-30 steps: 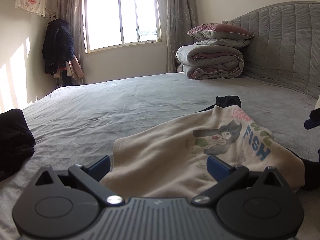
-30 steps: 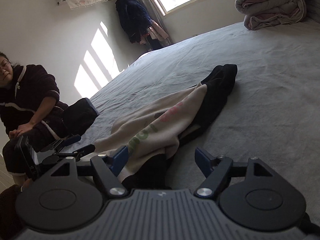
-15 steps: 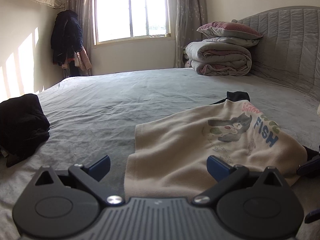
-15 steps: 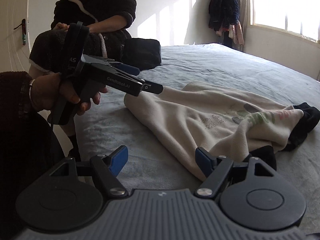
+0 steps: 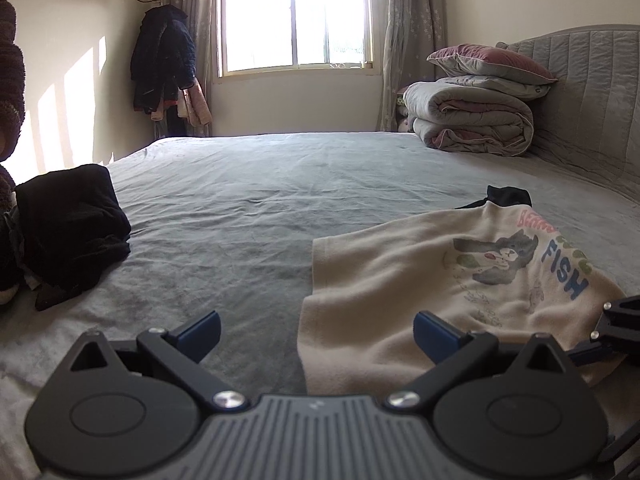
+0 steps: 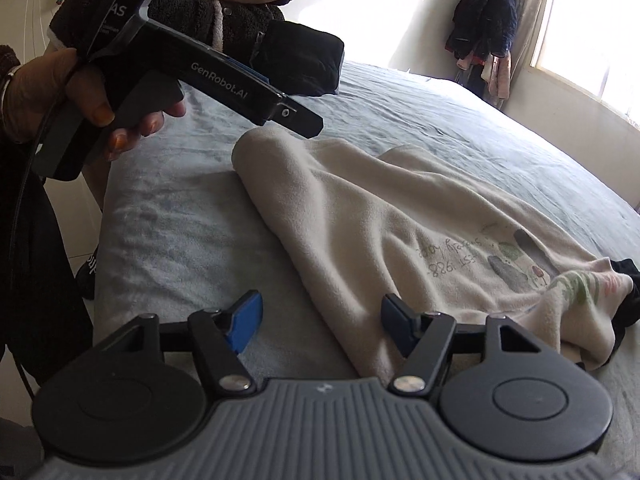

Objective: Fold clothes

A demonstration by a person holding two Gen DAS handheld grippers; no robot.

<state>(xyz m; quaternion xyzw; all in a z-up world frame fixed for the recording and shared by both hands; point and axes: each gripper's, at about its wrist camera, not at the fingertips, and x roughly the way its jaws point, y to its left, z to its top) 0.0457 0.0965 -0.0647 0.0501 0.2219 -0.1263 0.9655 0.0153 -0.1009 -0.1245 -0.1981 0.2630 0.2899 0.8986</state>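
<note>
Right wrist: cream sweatshirt (image 6: pixel 400 216) between spread right hand-held gripper (image 6: pixel 320 320) fingers

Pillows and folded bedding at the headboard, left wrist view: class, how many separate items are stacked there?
3: a maroon-topped pillow on top, a pale grey pillow beneath it, and a rolled grey quilt at the bottom. More may be hidden behind the stack.

Black garment (image 6: pixel 624 304): mostly hidden beneath cream sweatshirt (image 6: pixel 400 220). Small lettering on sweatshirt: illegible. Person's hand (image 6: pixel 60 92): cropped at frame edge.

sweatshirt (image 5: pixel 440 288) on bed (image 5: pixel 280 200) (dark pile (image 5: pixel 68 224) left)
</note>
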